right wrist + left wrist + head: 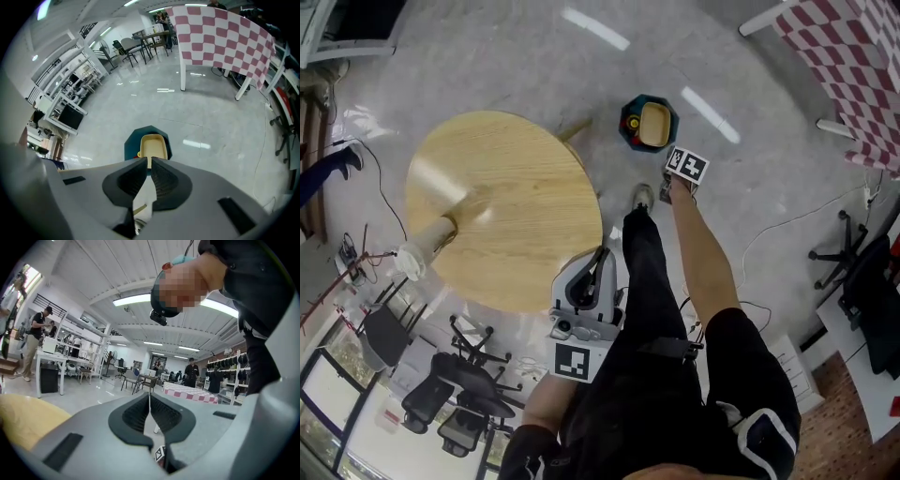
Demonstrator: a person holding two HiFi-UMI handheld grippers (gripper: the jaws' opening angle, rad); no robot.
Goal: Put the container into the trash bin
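In the head view the right gripper (682,173) is mostly covered by its marker cube, so its jaws are unreadable there. The right gripper view shows them a slit apart and empty, above the beige container (153,146), which lies in the teal trash bin (132,140) on the floor. The left gripper (150,397), closed on nothing, sits beside the round wooden surface (506,206), cut to a yellow sliver in its own view.

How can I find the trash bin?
Find the big round wooden table. On the shiny grey floor beside it, toward the checkered cloth, stands the trash bin. It alone is dark teal with angled sides, with a beige container inside.
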